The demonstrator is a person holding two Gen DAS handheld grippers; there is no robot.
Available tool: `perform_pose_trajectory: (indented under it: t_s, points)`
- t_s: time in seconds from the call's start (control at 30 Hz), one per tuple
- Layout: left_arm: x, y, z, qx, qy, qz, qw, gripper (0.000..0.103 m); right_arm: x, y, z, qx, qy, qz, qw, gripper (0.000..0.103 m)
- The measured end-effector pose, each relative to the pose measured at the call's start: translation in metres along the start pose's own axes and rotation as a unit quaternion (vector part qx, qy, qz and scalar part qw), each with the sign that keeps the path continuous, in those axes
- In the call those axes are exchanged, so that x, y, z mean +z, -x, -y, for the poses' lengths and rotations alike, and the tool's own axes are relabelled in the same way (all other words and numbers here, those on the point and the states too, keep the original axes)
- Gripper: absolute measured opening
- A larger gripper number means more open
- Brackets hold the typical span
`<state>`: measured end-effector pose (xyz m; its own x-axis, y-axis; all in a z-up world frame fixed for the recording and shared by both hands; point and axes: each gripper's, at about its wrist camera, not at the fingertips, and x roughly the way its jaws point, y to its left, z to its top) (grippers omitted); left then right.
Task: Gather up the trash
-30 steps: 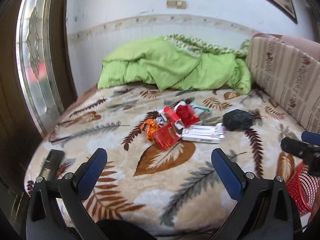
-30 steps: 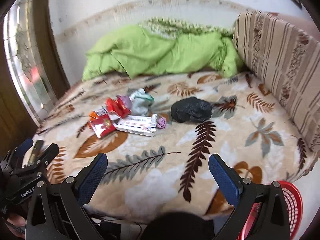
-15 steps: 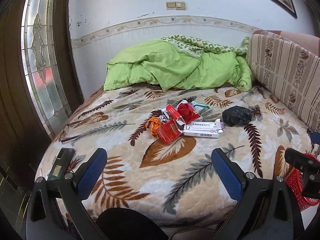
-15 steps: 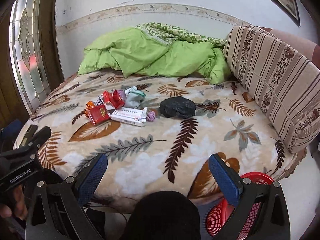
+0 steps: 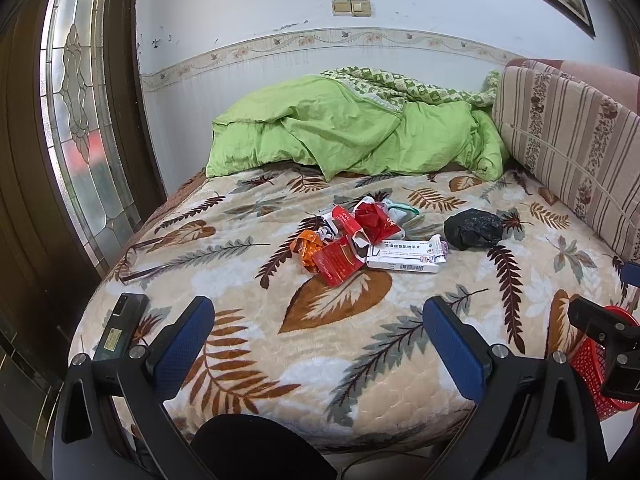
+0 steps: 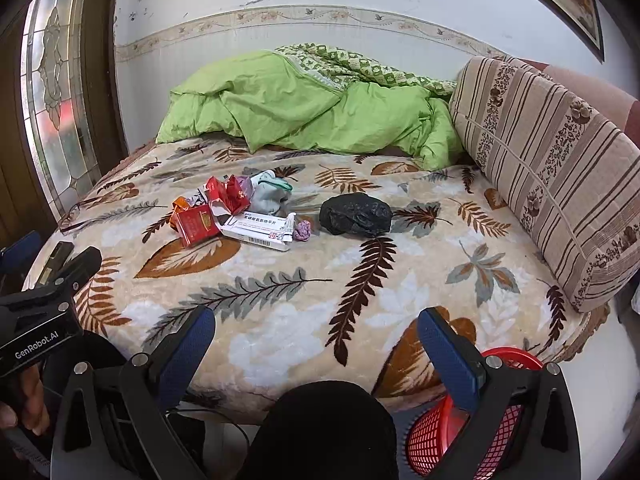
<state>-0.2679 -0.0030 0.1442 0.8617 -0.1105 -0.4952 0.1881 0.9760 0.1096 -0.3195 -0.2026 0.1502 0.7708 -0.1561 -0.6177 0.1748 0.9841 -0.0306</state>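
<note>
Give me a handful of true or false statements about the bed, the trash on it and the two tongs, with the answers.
1. Both tongs, left and right, are open and hold nothing. True.
2. The red basket sits on the bed. False: it stands on the floor beside the bed.
3. The black bag lies apart from the white box. True.
4. The green duvet covers the trash. False: it is bunched by the wall, the trash lies bare.
5. A phone lies on the bed's edge. True.
</note>
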Motion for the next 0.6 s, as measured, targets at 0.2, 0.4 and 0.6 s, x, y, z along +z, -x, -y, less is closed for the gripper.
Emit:
perform_pose_trajectory:
  t_s: [0.2, 0.4, 0.6]
  points:
    - [-0.0005, -0.0004, -0.0005, -0.002, 0.002, -0.005, 1.0, 0.103, -0.0005, -0.002, -0.0039, 0.001, 0.005, -0.003, 1.0, 0.102]
    - [-0.0017, -0.0012, 0.0, -0.004, 0.006, -0.009, 0.9999, 0.103, -0.0016, -0.0032, -0.0049, 0.0, 0.006, -0.006, 1.0, 0.102]
    - [-0.0016, -0.0011, 0.0008, -0.004, 0.006, -0.01, 0.9999, 0.103, -0.0022, -0.0038, -0.0041, 0.0, 0.006, -0.005, 1.0, 0.102]
